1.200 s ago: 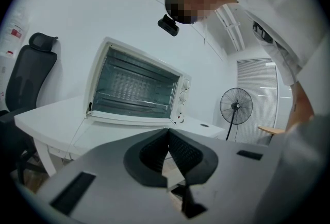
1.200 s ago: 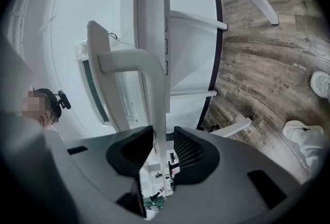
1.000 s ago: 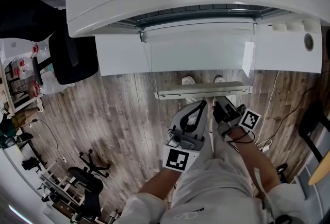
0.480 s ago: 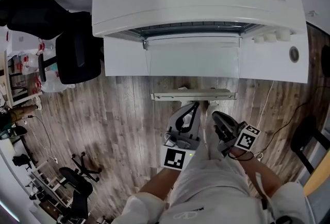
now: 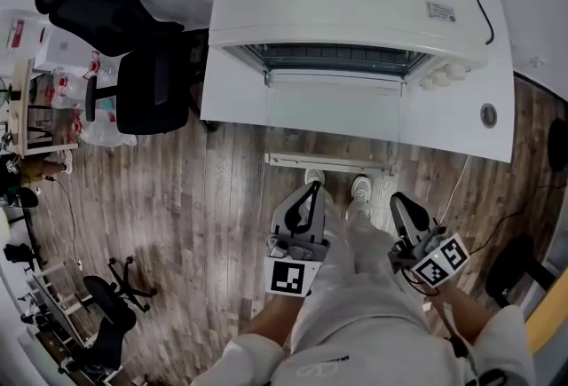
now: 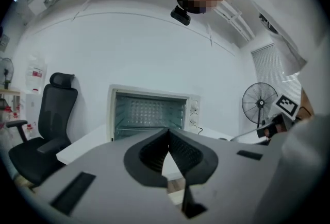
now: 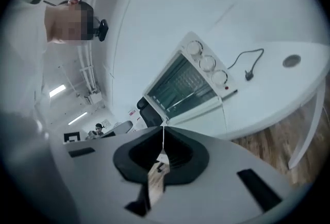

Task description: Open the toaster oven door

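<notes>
Left claw and right claw are backing off the open toaster oven door.
Both are clenching on nothing.

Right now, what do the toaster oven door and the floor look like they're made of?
Toaster oven door: clear glass panel, since the table and floor show through it, with a pale bar handle, probably metal. Floor: grey-brown wood-look planks with visible grain and seams; real wood or laminate, can't tell.
</notes>
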{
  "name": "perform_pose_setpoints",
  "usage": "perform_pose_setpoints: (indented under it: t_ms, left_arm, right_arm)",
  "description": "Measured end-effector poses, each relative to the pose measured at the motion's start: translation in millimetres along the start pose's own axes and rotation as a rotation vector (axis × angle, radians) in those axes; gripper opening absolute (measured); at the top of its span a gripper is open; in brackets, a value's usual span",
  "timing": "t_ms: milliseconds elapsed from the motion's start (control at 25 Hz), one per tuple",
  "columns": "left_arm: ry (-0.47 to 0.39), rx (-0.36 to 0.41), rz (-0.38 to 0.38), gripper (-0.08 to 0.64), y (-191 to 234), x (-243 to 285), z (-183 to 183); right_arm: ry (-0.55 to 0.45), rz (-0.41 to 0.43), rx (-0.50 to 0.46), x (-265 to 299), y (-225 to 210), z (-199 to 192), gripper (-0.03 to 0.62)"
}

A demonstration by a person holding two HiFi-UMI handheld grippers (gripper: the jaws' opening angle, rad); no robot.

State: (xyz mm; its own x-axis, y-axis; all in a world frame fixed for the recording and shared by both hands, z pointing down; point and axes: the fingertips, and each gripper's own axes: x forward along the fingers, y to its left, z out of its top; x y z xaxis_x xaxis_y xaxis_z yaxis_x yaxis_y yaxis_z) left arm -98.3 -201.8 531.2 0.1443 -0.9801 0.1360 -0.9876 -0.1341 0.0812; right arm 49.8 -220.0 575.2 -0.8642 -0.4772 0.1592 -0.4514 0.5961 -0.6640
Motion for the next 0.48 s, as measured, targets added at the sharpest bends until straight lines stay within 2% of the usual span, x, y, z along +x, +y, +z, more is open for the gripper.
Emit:
perform_pose_setpoints:
  t_ms: [240,480]
  left_arm:
    - [-0.076,0.05,0.085,0.006,4.4,-34.1,29.9]
    - [-0.115,0.061,0.097,0.006,7.7,-76.9,49.9]
  right_arm:
    - [-0.088,-0.023,-0.128,-18.4,3.2,46.0,0.02]
    - [-0.173,-0.04,-0.231,-29.6,44.2,61.9,0.019]
